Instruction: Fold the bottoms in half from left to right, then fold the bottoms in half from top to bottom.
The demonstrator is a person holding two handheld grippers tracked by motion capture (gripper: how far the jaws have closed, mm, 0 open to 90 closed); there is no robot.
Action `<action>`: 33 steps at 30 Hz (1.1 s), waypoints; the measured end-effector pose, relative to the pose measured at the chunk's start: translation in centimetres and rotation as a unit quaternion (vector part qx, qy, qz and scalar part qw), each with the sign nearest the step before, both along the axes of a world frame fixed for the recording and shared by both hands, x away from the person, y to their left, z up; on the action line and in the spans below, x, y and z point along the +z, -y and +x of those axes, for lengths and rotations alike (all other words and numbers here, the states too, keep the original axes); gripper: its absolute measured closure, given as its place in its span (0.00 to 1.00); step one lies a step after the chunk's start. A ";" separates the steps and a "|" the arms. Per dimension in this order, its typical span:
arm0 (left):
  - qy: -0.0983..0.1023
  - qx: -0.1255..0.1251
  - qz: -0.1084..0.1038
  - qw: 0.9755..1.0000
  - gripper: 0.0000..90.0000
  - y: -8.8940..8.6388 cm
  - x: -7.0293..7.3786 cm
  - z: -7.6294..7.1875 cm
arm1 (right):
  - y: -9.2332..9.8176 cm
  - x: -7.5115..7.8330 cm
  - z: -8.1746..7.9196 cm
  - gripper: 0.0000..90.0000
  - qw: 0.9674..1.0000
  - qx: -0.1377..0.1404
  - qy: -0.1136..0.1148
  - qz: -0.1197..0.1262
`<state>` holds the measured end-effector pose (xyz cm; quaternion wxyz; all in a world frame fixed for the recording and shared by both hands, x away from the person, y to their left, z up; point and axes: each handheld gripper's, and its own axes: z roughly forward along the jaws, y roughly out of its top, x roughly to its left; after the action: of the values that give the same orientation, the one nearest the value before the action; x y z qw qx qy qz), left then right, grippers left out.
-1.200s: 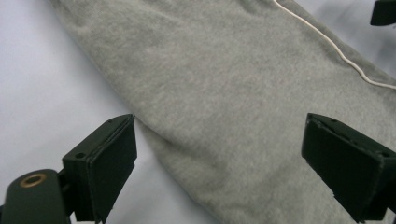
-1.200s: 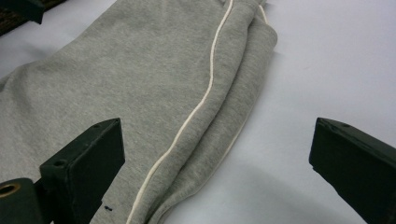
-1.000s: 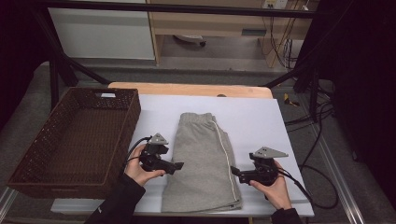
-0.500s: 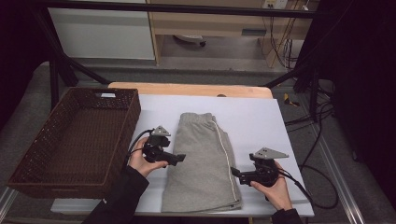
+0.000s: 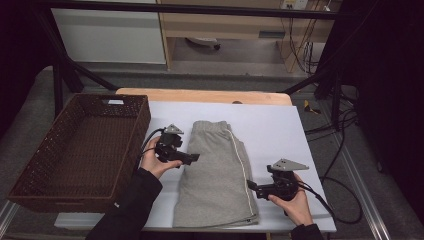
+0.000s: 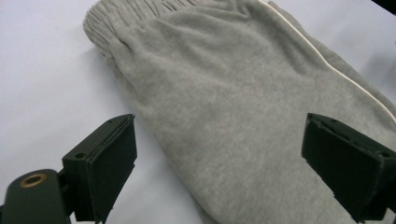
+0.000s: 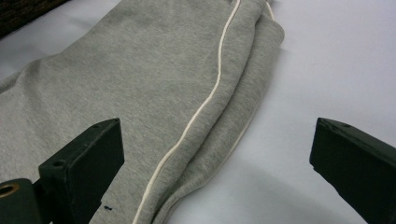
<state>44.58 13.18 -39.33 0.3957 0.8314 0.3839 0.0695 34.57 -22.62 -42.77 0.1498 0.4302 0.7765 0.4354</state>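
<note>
Folded grey shorts (image 5: pixel 215 170) with a white side stripe lie flat on the white table (image 5: pixel 270 125), waistband toward the far side. My left gripper (image 5: pixel 194 158) hovers at the shorts' left edge, open, its jaws wide apart over the grey fabric (image 6: pixel 224 107) with nothing between them. My right gripper (image 5: pixel 251 186) sits at the shorts' right edge near the hem, also open. Its jaws straddle the striped edge (image 7: pixel 201 112) of the shorts and bare table.
A dark brown wicker basket (image 5: pixel 75 150) stands empty at the left of the table. Cables (image 5: pixel 340 195) trail off the right side. A wooden board edge (image 5: pixel 200 95) runs along the far side, with shelving and floor beyond.
My left gripper has moved forward and to the right, from beside the shorts' lower left edge to their upper left edge. The right gripper has barely shifted.
</note>
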 end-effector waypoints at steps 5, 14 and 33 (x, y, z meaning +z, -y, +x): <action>0.001 0.011 0.003 1.000 0.12 0.2 0.2 0.9 | 0.0 0.0 -0.1 0.04 1.000 0.001 0.001 0.001; 0.009 0.021 0.009 1.000 0.12 0.9 0.6 2.3 | 0.0 0.0 -0.1 0.04 1.000 0.004 0.000 -0.001; 0.000 0.058 0.028 0.998 0.14 1.1 -0.8 5.4 | -0.2 -0.2 -0.1 0.04 1.000 0.005 -0.003 -0.005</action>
<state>50.01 12.09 -40.18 0.3678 0.8184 0.4294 0.1027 34.52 -22.46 -43.00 0.1478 0.4266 0.7812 0.4312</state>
